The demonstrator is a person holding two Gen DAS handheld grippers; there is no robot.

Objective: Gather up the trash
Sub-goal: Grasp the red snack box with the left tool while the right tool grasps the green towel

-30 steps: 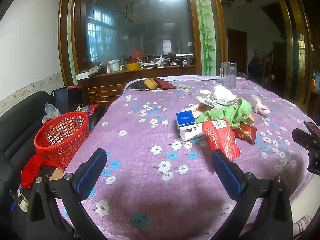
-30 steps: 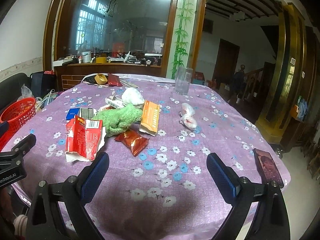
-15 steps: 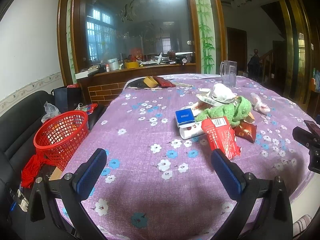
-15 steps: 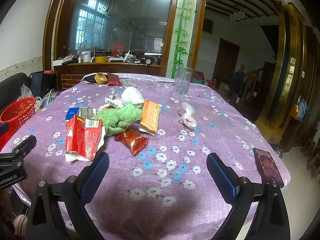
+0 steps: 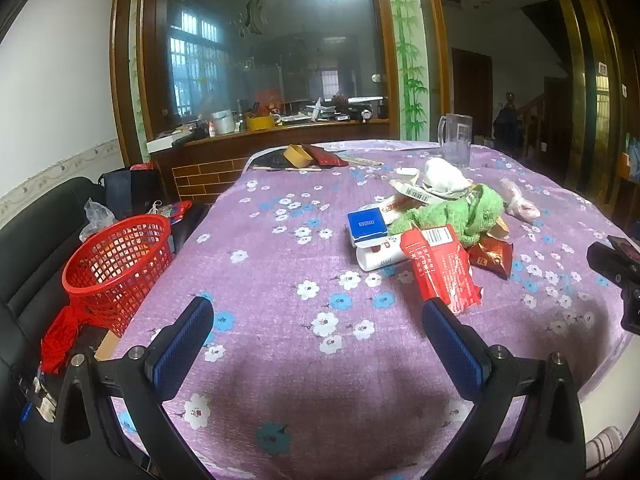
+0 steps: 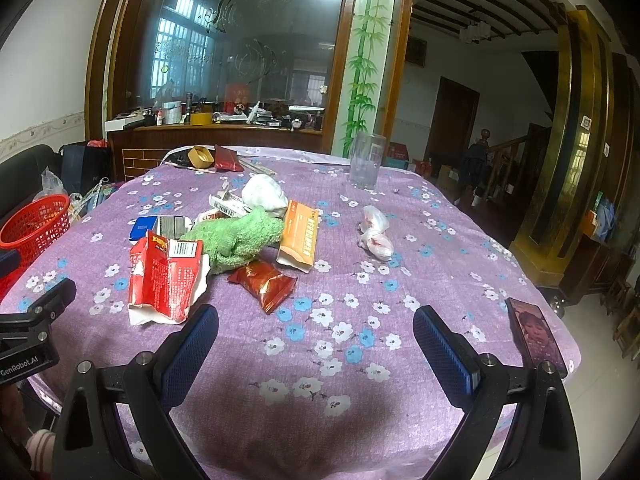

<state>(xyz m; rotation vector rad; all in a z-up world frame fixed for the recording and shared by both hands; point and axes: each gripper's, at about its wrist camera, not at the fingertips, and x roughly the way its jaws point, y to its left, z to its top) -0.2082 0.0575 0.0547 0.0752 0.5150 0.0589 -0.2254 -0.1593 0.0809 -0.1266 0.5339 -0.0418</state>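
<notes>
A heap of trash lies on the purple flowered tablecloth (image 5: 280,264): a torn red carton (image 5: 440,268) (image 6: 164,276), a blue box (image 5: 367,223), a green cloth (image 5: 460,216) (image 6: 236,240), a dark red snack packet (image 6: 264,282), an orange packet (image 6: 300,236), crumpled white paper (image 6: 262,196) and a knotted plastic bag (image 6: 374,232). A red mesh basket (image 5: 116,260) stands off the table's left side. My left gripper (image 5: 318,344) is open and empty, near the table's front edge. My right gripper (image 6: 316,348) is open and empty, short of the snack packet.
A clear glass mug (image 5: 456,144) (image 6: 366,160) stands at the far side of the table. A phone (image 6: 536,336) lies at the table's right edge. A yellow box and a dark red pouch (image 5: 316,156) lie at the back. A black sofa (image 5: 36,240) is on the left.
Both views have shifted only slightly. Both grippers stay open and empty, and nothing on the table has moved.
</notes>
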